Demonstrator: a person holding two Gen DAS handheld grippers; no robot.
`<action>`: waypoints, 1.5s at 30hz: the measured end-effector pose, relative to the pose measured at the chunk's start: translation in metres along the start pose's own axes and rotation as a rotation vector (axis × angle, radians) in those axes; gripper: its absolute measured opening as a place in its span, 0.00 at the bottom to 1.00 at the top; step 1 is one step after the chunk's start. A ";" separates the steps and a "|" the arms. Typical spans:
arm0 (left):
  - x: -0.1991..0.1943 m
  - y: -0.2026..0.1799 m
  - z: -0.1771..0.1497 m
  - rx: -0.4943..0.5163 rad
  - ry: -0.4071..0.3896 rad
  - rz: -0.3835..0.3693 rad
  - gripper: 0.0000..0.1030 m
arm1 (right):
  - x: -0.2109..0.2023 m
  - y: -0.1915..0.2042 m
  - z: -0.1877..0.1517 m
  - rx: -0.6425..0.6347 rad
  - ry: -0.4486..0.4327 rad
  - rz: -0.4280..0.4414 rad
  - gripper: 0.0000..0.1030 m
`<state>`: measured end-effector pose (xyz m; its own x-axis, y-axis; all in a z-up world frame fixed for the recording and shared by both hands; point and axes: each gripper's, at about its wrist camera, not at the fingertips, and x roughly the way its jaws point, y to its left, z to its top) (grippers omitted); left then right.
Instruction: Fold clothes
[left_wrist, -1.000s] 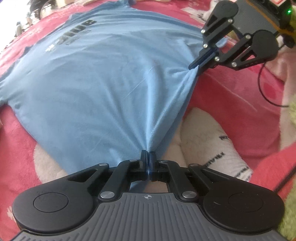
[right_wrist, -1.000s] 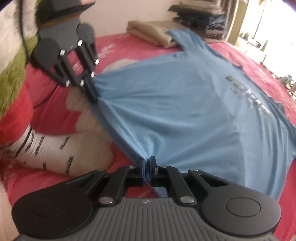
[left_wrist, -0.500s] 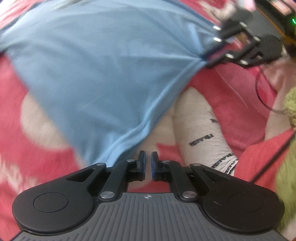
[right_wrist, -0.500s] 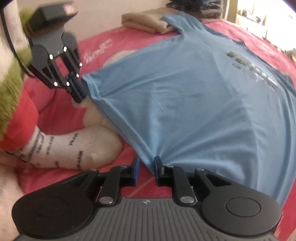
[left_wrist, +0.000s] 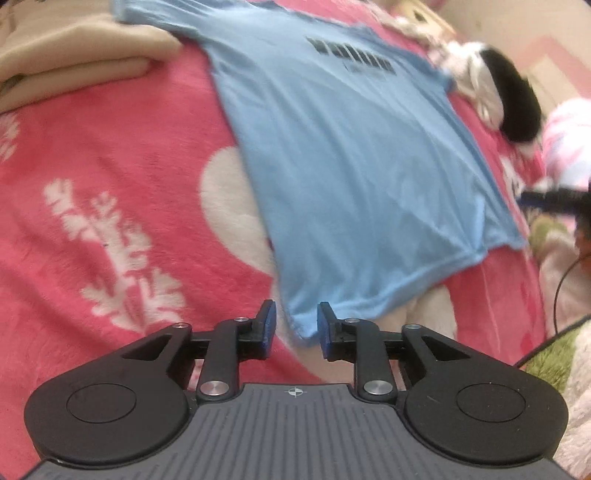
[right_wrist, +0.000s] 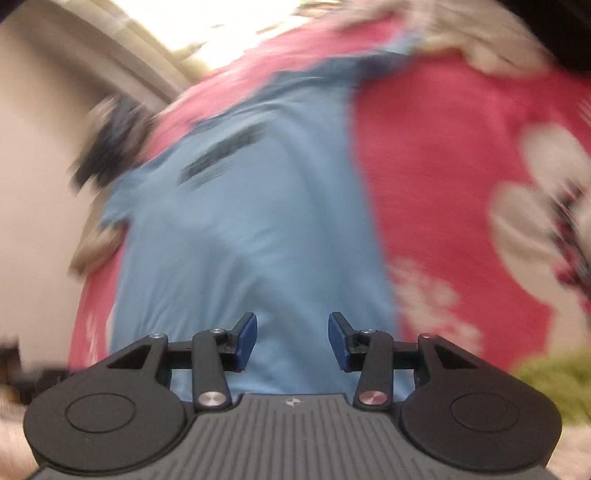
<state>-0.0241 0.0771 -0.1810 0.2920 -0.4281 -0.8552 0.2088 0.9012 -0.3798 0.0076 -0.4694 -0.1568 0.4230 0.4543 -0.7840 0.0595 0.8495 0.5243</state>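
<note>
blue t-shirt laid flat on the pink blanket | left gripper and right gripper jaws just opened, spread, nothing pinched | hem best smoothed, sleeve side grabbed next

**Left gripper let go at the shirt's hem corner**

The left gripper has just been opening its jaws; the near corner of the blue T-shirt lies between them, unpressed. The shirt spreads flat on the pink blanket. A folded beige cloth lies far left.
</note>
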 end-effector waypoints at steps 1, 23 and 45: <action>0.004 0.001 0.000 -0.013 0.006 -0.007 0.30 | 0.001 -0.009 0.001 0.047 0.005 -0.012 0.45; 0.031 -0.020 -0.008 0.051 0.085 0.052 0.02 | 0.018 -0.045 -0.012 0.195 0.098 -0.097 0.28; 0.020 -0.019 -0.011 0.160 0.176 0.088 0.01 | -0.003 -0.064 -0.016 0.205 0.105 -0.089 0.40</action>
<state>-0.0326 0.0516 -0.1950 0.1514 -0.3172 -0.9362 0.3392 0.9063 -0.2522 -0.0119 -0.5205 -0.1936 0.3118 0.4143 -0.8550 0.2794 0.8201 0.4993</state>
